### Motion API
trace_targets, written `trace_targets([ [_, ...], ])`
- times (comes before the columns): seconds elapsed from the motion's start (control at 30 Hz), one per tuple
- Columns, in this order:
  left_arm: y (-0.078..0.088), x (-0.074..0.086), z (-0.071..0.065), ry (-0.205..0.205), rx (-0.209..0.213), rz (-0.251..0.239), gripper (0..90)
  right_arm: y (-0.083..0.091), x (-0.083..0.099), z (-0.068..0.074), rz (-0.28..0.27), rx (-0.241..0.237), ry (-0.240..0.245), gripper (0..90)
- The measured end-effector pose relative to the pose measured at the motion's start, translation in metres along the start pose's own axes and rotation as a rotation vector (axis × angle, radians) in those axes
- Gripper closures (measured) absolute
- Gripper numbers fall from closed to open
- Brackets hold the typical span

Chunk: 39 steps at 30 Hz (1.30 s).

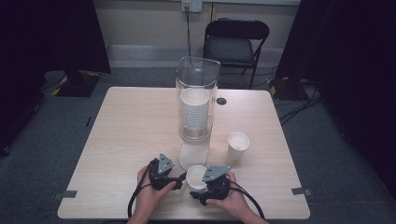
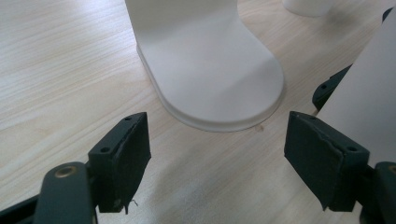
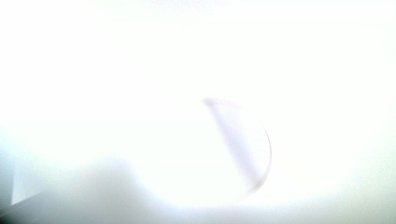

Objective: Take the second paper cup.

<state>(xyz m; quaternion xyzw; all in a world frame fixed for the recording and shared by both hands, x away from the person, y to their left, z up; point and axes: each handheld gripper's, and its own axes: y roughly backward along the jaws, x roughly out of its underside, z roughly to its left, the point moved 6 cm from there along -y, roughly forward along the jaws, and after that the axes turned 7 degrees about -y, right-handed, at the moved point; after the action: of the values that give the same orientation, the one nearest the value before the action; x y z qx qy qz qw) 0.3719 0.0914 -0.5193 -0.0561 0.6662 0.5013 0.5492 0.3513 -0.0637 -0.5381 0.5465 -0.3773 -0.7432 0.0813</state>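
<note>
The white paper cup (image 1: pixel 196 177) between both grippers should be steadied: the left gripper (image 1: pixel 178 182) jaws stand open, the right gripper (image 1: pixel 200 190) jaws' state cannot be told.

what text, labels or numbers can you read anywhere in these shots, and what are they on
None can be read. The cup dispenser, its white base, the stacked cups, the cup by the grippers and the other cup show no print. The wall outlet is too small to show any marking. The right gripper view is washed out white.
</note>
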Motion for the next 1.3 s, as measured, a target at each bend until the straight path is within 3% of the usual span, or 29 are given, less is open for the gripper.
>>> trace_targets([
  [0.13, 0.000, 0.003, 0.003, 0.025, -0.006, -0.002, 22.2, 0.007, 0.002, -0.002, 0.001, -0.008, -0.004, 21.0],
  [0.47, -0.001, 0.010, 0.008, 0.012, -0.004, 0.030, 22.0, 0.024, 0.011, -0.016, 0.021, -0.011, -0.054, 17.5],
  [0.77, -0.001, 0.019, 0.012, -0.011, 0.006, 0.083, 21.4, 0.039, 0.022, -0.021, 0.058, -0.012, -0.021, 22.1],
  [0.8, -0.003, 0.019, 0.011, 0.006, 0.007, 0.071, 21.3, 0.041, 0.024, -0.023, 0.061, -0.007, -0.026, 21.2],
  [0.9, -0.002, 0.022, 0.012, -0.016, 0.015, 0.090, 21.1, 0.049, 0.027, -0.029, 0.044, 0.003, -0.051, 19.6],
  [1.3, -0.005, 0.025, 0.010, 0.003, 0.037, 0.082, 20.1, 0.070, 0.032, -0.051, -0.014, 0.042, -0.126, 14.6],
])
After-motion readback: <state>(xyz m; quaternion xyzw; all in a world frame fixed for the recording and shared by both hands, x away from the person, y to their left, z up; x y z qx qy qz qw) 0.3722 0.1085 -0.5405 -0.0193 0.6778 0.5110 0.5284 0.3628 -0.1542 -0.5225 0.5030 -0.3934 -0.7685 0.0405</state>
